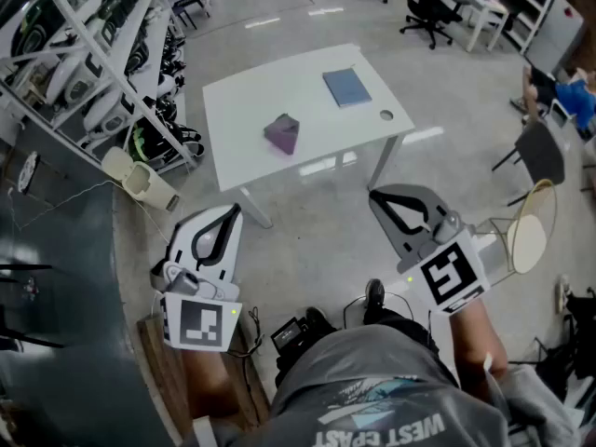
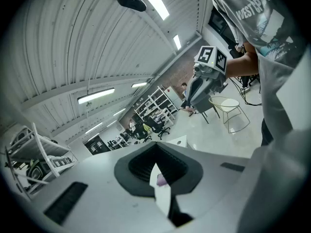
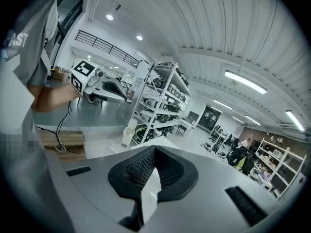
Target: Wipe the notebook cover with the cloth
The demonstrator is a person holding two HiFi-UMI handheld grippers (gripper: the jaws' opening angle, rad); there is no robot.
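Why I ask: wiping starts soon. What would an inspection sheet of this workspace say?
Surface: white table, standing ahead of the person.
Job's things: blue notebook flat near the table's far right corner; purple cloth bunched near the middle, apart from it.
Clutter: one small round mark by the table's right edge; cannot tell what.
Grippers: left hand-held gripper and right hand-held gripper shut, empty, over the floor short of the table.
Cables: black cable loops onto the wooden pallet beside the person.
Surroundings: shelving racks left, office chairs beyond the table.
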